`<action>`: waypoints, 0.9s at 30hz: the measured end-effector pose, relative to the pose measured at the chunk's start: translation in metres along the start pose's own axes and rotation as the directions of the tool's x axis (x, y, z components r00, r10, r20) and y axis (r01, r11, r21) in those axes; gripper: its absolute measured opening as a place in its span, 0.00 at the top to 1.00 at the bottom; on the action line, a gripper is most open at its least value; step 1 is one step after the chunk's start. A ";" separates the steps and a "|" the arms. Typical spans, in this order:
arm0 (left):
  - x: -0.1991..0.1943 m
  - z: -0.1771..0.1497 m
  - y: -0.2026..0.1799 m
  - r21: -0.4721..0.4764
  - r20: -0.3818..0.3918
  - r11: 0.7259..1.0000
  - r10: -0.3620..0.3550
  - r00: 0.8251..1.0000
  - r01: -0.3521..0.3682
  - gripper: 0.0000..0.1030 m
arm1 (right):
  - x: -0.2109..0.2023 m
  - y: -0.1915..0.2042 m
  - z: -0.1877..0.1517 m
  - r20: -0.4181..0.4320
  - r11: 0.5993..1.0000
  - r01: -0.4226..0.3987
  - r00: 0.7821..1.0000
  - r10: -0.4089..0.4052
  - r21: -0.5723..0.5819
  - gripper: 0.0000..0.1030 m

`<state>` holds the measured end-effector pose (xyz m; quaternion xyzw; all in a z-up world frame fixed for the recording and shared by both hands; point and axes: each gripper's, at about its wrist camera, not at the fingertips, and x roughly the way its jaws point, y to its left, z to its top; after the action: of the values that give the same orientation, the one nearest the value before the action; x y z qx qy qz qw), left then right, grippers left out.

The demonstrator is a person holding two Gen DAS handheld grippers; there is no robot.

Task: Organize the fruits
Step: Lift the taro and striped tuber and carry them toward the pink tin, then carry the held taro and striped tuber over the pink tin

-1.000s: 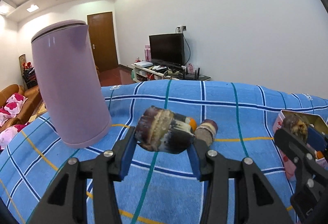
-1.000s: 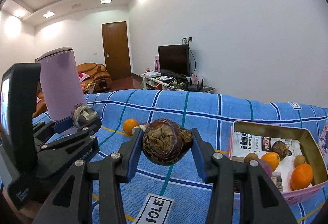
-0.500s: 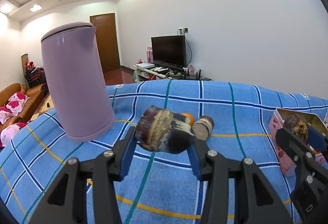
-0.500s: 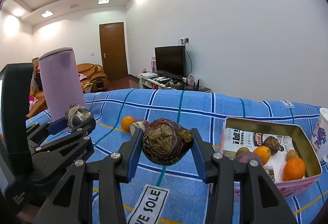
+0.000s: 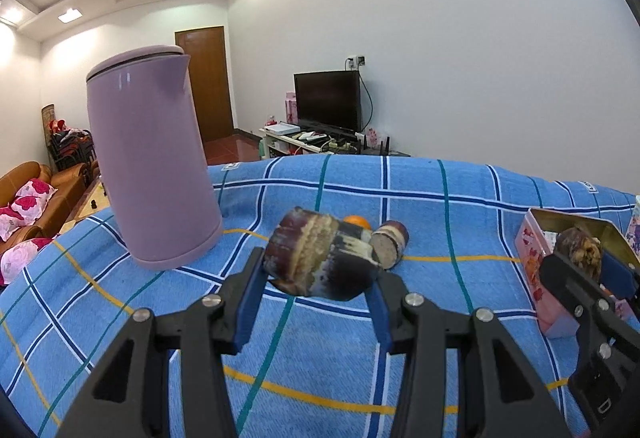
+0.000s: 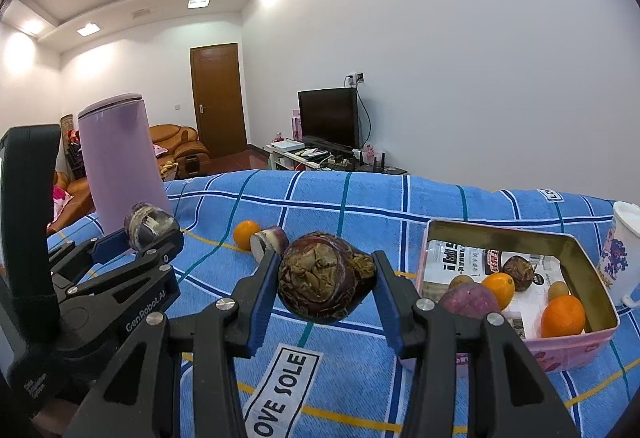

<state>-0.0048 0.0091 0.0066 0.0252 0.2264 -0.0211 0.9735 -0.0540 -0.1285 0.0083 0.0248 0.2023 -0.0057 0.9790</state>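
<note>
My left gripper (image 5: 318, 274) is shut on a dark purple sugarcane piece (image 5: 320, 262), held above the blue checked cloth. My right gripper (image 6: 324, 288) is shut on a round dark mangosteen (image 6: 322, 288), held left of the pink tin box (image 6: 572, 250). The box holds oranges, a purple fruit, small brown fruits and another mangosteen. On the cloth lie an orange (image 6: 247, 234) and a short sugarcane piece (image 6: 270, 242), which also shows in the left wrist view (image 5: 390, 244). The right gripper with its mangosteen shows at the right of the left wrist view (image 5: 578, 258).
A tall purple kettle (image 5: 150, 165) stands at the left of the cloth. A white flowered mug (image 6: 622, 250) stands right of the tin box. A "LOVE SOLE" label (image 6: 284, 386) is on the cloth. Behind are a TV stand, a door and sofas.
Both grippers have shifted right across the cloth with their fruit still held. The tin box has come nearer and more central in the right wrist view, and the mug has come into sight.
</note>
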 end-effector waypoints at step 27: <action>-0.012 -0.007 -0.016 0.029 -0.011 0.999 -0.016 1.000 0.017 0.53 | -0.023 -0.019 -0.009 -0.008 1.000 0.020 1.000 -0.020 -0.001 0.53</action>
<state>-0.0193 -0.0060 0.0048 0.0375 0.2315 -0.0323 0.9716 -0.0794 -0.1470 0.0087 0.0221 0.2063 -0.0154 0.9781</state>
